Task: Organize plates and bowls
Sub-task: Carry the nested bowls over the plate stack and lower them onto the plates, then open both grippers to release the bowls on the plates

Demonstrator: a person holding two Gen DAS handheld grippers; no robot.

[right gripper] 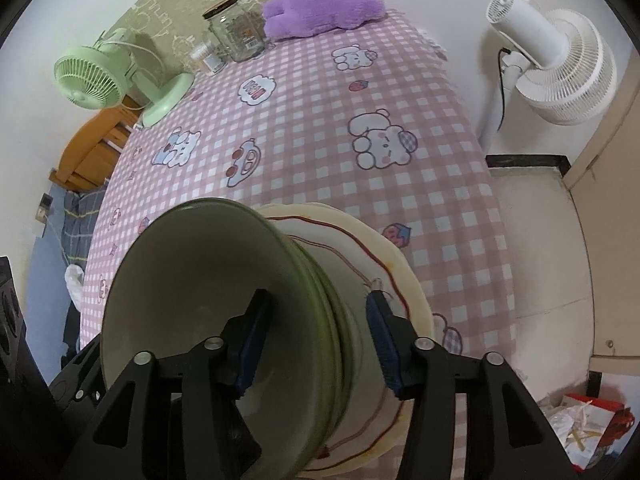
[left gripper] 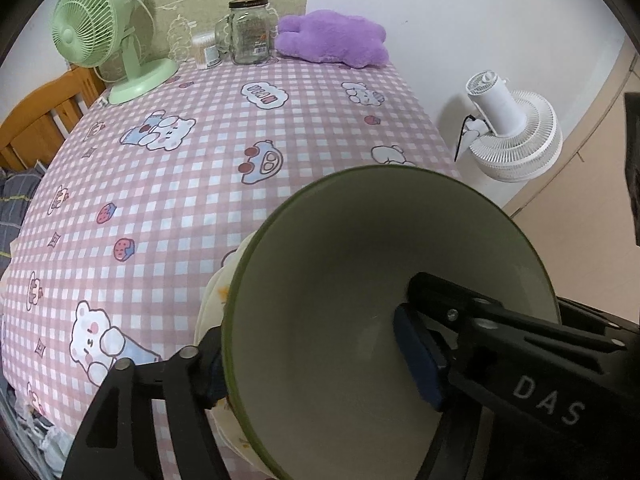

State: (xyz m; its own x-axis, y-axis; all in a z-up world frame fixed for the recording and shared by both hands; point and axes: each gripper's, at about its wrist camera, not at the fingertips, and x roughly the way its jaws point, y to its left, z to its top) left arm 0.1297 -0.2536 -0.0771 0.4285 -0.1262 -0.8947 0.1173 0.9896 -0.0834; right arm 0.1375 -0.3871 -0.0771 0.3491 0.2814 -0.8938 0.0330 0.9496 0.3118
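Cream plates (right gripper: 384,264) mostly hidden under stacked green bowls (right gripper: 208,280); count unclear. Left hand-held gripper (left gripper: 320,364) outer pad hidden behind bowl rim. Jar (left gripper: 250,32) label unreadable.

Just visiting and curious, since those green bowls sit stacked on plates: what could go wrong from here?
1. The left tool and right tool each have one finger inside the top green bowl, one outside; drawn away sideways, either might hook the rim and tip it.
2. That bowl sits nested in others on cream plates over a checked cloth; a nudge could slide the pile.
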